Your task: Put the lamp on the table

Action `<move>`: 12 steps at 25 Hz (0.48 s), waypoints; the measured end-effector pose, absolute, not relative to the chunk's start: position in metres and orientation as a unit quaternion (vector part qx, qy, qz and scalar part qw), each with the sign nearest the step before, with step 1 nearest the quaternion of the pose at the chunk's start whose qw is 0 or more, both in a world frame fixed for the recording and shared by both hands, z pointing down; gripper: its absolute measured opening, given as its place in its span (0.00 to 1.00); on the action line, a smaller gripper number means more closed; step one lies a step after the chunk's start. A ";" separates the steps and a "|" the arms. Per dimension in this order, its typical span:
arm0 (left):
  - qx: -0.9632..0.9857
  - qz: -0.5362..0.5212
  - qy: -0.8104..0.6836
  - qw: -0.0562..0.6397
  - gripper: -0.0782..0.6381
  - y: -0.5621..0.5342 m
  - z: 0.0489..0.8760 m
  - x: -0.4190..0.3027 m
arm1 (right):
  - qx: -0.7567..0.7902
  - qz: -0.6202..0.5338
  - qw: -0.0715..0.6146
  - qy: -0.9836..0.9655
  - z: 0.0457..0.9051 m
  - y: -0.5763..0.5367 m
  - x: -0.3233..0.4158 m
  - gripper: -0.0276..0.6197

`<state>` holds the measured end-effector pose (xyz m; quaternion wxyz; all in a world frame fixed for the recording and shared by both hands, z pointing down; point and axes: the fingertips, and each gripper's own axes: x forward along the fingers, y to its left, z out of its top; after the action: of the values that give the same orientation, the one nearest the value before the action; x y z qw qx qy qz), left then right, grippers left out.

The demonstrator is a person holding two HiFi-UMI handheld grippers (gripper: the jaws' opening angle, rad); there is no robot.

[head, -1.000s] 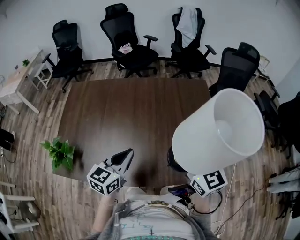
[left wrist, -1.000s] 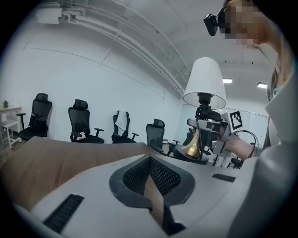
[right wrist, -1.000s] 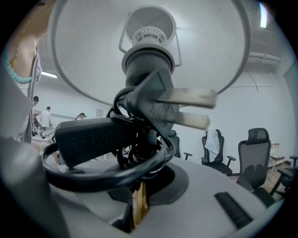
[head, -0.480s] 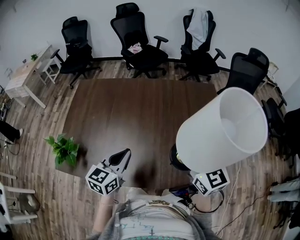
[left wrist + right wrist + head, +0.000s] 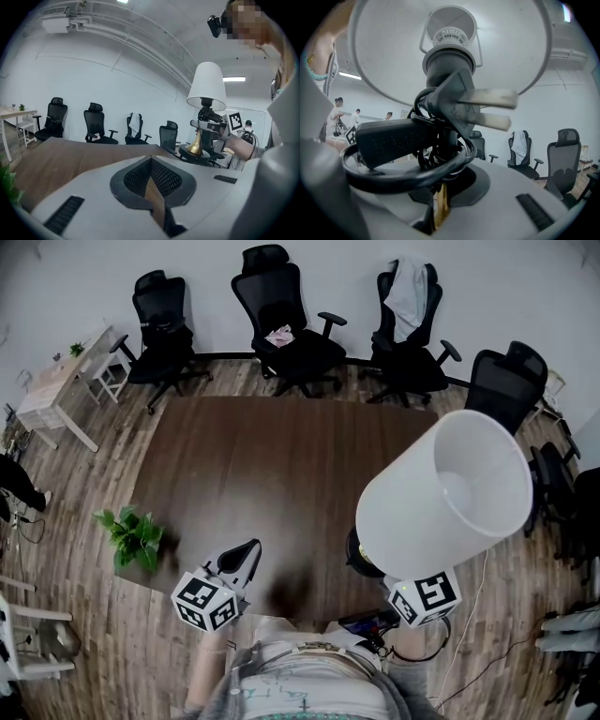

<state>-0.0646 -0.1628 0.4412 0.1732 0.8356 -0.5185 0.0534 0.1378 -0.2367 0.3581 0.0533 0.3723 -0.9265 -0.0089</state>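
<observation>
1. Grip: right tongs (image 5: 438,206) are clamped on the thin brass stem (image 5: 440,199) of the lamp (image 5: 441,493), low down. A narrow pinch on smooth metal could let it twist or slide.
2. Left tongs (image 5: 152,187) are closed on nothing and sit over the near edge of the tabletop (image 5: 262,465), apart from the lamp. Nothing backs up the grip if it gives.
3. Cord (image 5: 408,154) is coiled round the stem right above the right tongs, with the plug (image 5: 480,105) sticking out. The coil looks loose. It could drop, get trapped under the base, or snag the tongs on release.
4. Shade (image 5: 469,474) is big and leans away from the tabletop's near right corner, so the lamp is top-heavy. It would likely pivot in the pinch if it is lowered fast.
5. Base (image 5: 362,555) hangs at the tabletop's near right corner. Cannot tell if it is fully over the surface or touching it. Set down here, it might land half off the edge and topple to the floor.
6. Plant (image 5: 131,535) is at the tabletop's near left corner, well apart from the lamp, so it poses no collision risk.
</observation>
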 end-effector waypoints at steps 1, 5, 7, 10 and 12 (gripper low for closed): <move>0.835 0.053 -0.520 0.174 0.12 -0.163 0.442 -0.065 | 0.371 -0.009 0.054 -0.927 0.359 -0.238 0.137 0.09; 0.833 0.052 -0.522 0.176 0.12 -0.161 0.442 -0.063 | 0.365 -0.008 0.057 -0.929 0.363 -0.242 0.135 0.09; 0.831 0.052 -0.525 0.177 0.12 -0.159 0.442 -0.063 | 0.360 -0.006 0.057 -0.931 0.366 -0.245 0.132 0.09; 0.826 0.053 -0.531 0.180 0.12 -0.156 0.443 -0.067 | 0.353 -0.005 0.058 -0.934 0.368 -0.251 0.126 0.09; 0.822 0.054 -0.537 0.181 0.12 -0.154 0.444 -0.070 | 0.347 -0.005 0.059 -0.936 0.369 -0.253 0.121 0.09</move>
<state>-0.0704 -0.1536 0.4437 0.1815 0.8224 -0.5366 0.0536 0.1214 -0.2535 0.3689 0.0592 0.3467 -0.9361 -0.0049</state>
